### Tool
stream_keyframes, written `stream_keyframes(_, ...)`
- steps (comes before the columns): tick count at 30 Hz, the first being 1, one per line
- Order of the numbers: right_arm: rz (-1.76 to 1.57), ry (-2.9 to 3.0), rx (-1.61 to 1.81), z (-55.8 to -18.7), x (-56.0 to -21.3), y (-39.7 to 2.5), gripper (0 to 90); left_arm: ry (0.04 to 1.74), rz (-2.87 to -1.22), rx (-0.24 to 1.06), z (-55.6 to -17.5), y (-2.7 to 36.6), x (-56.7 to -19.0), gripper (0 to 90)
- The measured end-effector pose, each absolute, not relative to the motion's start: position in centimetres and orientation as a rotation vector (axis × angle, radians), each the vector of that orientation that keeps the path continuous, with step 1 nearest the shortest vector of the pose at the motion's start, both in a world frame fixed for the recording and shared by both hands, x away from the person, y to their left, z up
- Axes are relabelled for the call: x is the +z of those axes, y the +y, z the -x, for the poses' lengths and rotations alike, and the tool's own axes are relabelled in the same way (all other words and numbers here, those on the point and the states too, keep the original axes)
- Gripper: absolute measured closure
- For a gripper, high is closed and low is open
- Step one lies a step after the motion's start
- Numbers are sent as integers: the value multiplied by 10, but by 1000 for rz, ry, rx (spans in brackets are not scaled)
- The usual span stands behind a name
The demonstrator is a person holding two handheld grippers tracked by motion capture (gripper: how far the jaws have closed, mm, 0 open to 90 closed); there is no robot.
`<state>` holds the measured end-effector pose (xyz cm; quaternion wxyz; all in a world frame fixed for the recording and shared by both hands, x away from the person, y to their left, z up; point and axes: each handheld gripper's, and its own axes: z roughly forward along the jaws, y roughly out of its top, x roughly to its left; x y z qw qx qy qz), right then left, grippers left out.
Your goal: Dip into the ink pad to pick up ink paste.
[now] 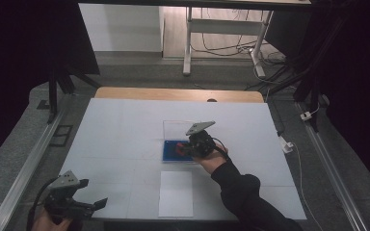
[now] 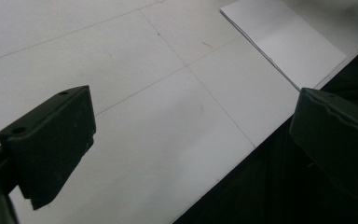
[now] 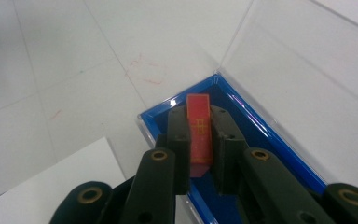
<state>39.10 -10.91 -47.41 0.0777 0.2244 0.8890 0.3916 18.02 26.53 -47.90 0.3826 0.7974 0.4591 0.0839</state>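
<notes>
Right gripper (image 3: 200, 140) clamps a red block (image 3: 199, 133) over the blue tray (image 3: 279, 144) of the open clear case, left gripper (image 2: 191, 140) gapes wide, empty, well left of that tray.

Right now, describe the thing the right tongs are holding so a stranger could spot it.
Find the white table, then the blue tray with its clear lid open near the middle. The right tongs pinch a flat orange-red piece, the only reddish thing there.
</notes>
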Motion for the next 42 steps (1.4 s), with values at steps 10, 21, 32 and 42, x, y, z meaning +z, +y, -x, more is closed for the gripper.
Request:
stream_keyframes(10, -613, 2671, 1158, -375, -468, -112, 808, 1167, -2039, 222, -180, 265, -479, 12)
stream_keyframes(21, -602, 2668, 1226, -360, -455, -123, 808, 1165, -2035, 223, -179, 265, -479, 17)
stream_keyframes(32, -587, 2687, 1252, -339, -451, -130, 808, 1148, -2043, 227, -178, 264, -478, 18)
stream_keyframes(42, -560, 2700, 1264, -322, -451, -134, 808, 1149, -2042, 227, -179, 264, -478, 18)
